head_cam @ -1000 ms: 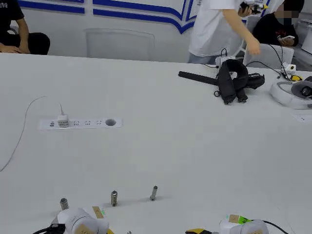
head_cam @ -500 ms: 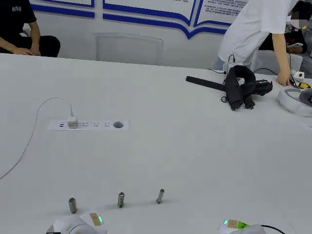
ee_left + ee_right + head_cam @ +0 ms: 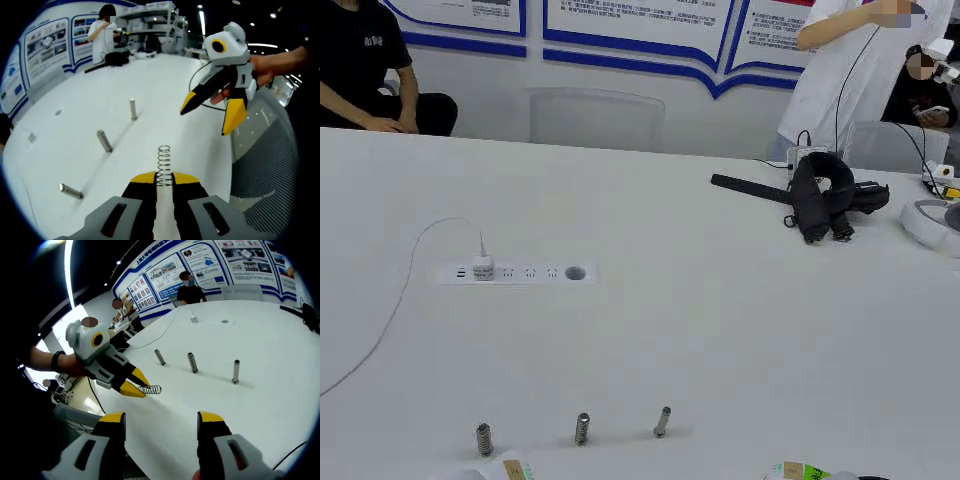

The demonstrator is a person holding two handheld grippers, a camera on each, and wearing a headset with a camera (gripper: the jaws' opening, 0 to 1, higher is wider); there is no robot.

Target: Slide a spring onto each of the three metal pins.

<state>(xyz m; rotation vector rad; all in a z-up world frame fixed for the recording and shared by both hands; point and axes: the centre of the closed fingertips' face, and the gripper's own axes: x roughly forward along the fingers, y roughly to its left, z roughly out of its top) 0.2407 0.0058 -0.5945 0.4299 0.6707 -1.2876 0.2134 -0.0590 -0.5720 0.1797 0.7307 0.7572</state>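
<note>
The spring [image 3: 163, 159] is clamped end-on in the jaws of the left gripper [image 3: 163, 176], with the bare upright pin [image 3: 133, 109] ahead and slightly left; the jaws of the right gripper [image 3: 161, 417] are held apart.

Three short grey metal pins stand upright in a row near the near edge of the white tabletop [image 3: 740, 330], spaced apart. In the head view, the left pin [image 3: 484, 438] has a coiled grey spring [image 3: 159, 357] around its shaft, and the middle pin [image 3: 582, 428] has a second coiled spring [image 3: 192, 362]. The right pin [image 3: 662, 421] is bare and smooth. A third thin wire spring [image 3: 163, 161] is in the air, pinched at one end between the yellow-tipped fingers [image 3: 144, 178] of the left gripper [image 3: 163, 176], its coils sticking out beyond them.
</note>
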